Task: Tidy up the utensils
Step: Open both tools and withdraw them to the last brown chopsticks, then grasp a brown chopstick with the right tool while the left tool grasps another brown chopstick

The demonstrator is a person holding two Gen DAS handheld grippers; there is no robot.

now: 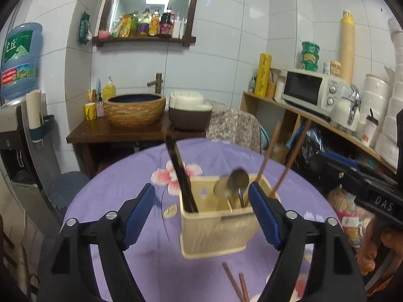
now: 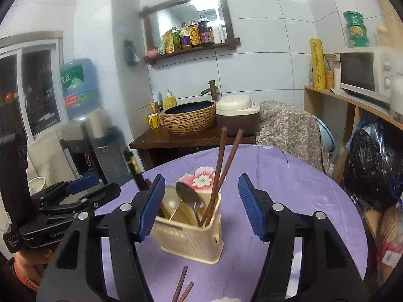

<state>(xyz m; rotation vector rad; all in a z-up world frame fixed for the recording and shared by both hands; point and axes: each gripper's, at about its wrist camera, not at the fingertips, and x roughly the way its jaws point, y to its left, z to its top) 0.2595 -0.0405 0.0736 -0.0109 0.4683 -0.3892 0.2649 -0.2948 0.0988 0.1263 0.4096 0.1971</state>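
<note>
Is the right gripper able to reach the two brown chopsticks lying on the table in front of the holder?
Probably yes: the right gripper is open, and the chopsticks lie uncovered before the holder.

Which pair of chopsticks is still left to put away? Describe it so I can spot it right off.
Start at the round table with the purple cloth; near its middle stands the cream utensil holder. On the cloth in front of the holder, nearest the cameras, lies a pair of brown chopsticks. They lie flat on the cloth, while the other brown pair stands upright inside the holder.
</note>
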